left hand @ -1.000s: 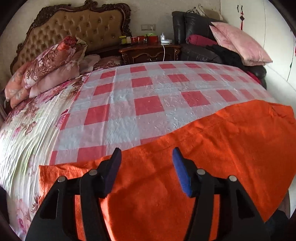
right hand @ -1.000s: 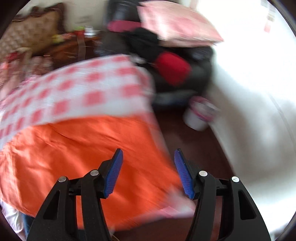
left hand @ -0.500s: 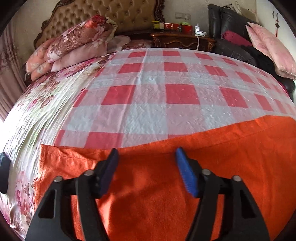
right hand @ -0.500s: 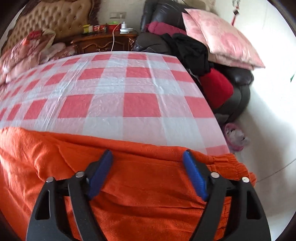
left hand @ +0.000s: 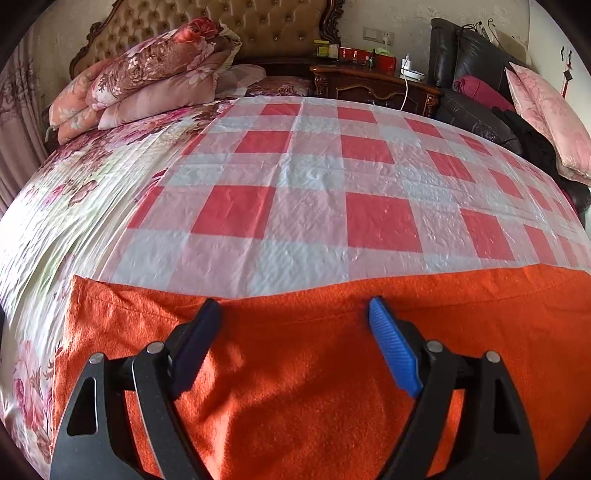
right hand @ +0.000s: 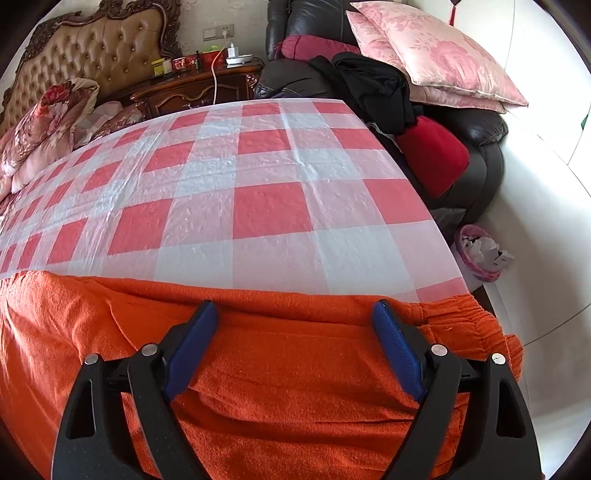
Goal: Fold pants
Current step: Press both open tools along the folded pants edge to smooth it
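Orange pants lie flat across the near edge of the bed on a red and white checked sheet. My left gripper is open, low over the pants near their far edge, close to the leg-hem end at the left. In the right wrist view my right gripper is open over the pants, near the gathered elastic waistband at the right. Neither gripper holds cloth.
Folded floral quilts and a tufted headboard are at the far left. A dark nightstand with small items stands behind. A black sofa with pink pillows and a pink waste bin flank the bed's right side.
Both grippers have moved forward and down over the pants toward their far edge. The right gripper swung left from the floor side onto the waistband end. Both stayed open.
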`<state>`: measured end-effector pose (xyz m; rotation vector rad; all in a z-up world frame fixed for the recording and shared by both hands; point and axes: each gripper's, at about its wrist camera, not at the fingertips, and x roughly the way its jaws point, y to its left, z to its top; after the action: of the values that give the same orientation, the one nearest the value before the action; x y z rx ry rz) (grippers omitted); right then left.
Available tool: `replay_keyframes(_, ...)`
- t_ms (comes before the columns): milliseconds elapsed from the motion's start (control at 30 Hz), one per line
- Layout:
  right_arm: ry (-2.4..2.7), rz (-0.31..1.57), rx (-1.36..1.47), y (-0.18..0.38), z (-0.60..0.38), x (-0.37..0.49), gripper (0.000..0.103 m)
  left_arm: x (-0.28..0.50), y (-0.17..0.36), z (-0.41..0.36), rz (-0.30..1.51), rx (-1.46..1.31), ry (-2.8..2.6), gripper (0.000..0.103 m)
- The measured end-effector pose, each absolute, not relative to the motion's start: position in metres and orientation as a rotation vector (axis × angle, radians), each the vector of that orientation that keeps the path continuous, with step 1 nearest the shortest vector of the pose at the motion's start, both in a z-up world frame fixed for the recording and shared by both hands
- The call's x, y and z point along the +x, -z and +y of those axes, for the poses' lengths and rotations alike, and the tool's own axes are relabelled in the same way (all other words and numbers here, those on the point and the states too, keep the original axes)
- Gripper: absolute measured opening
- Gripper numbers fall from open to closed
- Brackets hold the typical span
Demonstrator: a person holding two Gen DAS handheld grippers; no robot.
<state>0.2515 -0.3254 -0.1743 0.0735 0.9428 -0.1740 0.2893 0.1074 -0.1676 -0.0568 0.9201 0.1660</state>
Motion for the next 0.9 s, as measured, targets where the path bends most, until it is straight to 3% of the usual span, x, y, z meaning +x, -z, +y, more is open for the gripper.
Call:
replay_keyframes(200, 0.213, 0.95, 0.094, 0.175, -0.329, 0.269, 0.082, 0.315, 0.168, 0.11, 0.932, -0.041, -0.132, 0.087)
replay_keyframes(333, 0.234, 0.956, 0.081, 0.172, -0.327, 0.269, 0.078, 0.297, 0.152, 0.095, 0.917, -0.003, -0.112, 0.079)
replay_keyframes(667, 0.42, 0.989, 0.094, 0.154, -0.352, 0.176, 0.08, 0.235, 0.168, 0.114, 0.944, -0.03, -0.093, 0.077)
replay_keyframes(800, 0.443, 0.982, 0.084, 0.167, -0.361, 0.167, 0.088, 0.23, 0.167, 0.128, 0.916, -0.056, -0.09, 0.075)
replay_keyframes(900, 0.458, 0.989, 0.069, 0.165, -0.358, 0.166, 0.088, 0.216, 0.155, 0.152, 0.859, -0.147, -0.124, 0.074)
